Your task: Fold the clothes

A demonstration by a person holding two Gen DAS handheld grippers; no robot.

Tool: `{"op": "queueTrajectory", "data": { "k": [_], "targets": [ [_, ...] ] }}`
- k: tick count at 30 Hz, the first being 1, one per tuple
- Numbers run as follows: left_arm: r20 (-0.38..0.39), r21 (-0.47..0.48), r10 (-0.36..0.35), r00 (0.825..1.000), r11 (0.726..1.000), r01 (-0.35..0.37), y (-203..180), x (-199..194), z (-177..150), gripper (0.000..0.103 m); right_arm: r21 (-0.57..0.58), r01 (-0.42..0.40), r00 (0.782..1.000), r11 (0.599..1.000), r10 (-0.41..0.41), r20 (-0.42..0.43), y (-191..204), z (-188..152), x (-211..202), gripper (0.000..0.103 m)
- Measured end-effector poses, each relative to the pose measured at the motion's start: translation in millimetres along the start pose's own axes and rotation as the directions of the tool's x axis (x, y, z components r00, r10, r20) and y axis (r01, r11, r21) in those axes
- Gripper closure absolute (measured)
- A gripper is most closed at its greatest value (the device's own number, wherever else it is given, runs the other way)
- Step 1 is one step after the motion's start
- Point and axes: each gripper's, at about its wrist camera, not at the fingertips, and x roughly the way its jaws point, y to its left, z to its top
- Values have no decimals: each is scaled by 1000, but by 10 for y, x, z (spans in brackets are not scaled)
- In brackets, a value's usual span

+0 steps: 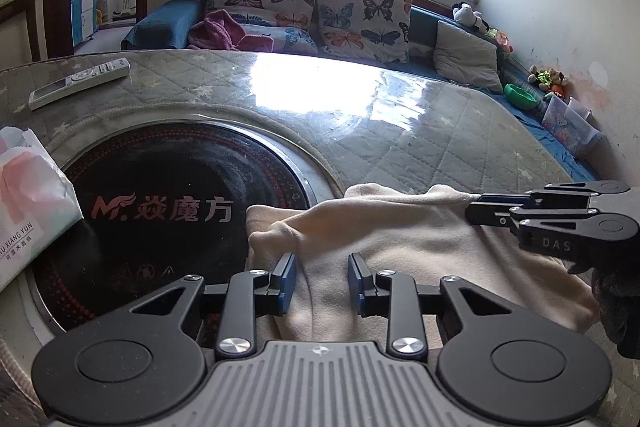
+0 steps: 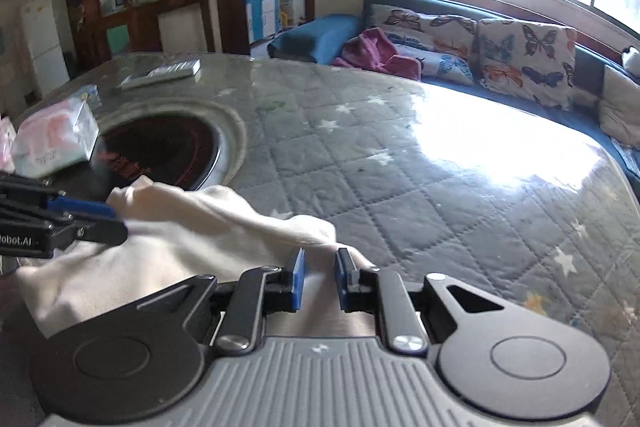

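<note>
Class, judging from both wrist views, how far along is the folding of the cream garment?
Early or midway. Done: the cream fleece garment lies bunched, partly doubled, on the quilted grey table cover. In hand: left gripper and right gripper open over it. Left: gripping, flattening, final folds.

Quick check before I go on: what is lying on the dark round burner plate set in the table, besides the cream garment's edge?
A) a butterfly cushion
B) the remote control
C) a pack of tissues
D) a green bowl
C: the pink-and-white tissue pack overlaps the left rim of the burner plate, while the remote control lies farther back on the quilted table cover.
</note>
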Motion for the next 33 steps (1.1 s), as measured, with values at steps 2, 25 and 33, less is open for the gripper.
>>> {"op": "queueTrajectory", "data": {
  "k": [2,25,33],
  "targets": [
    [10,8,-7,1000,1000,7,-33,-52,13,71,13,0,1000,1000,0,22,-49,-13,-113,88],
    [-25,134,-105,994,985,108,-536,-125,-208,71,-34,90,996,995,-91,-13,-95,-411,-534,88],
    [-29,142,-101,994,984,104,-532,-139,-233,71,-49,107,994,993,-107,-1,-85,-522,-733,88]
  ]
}}
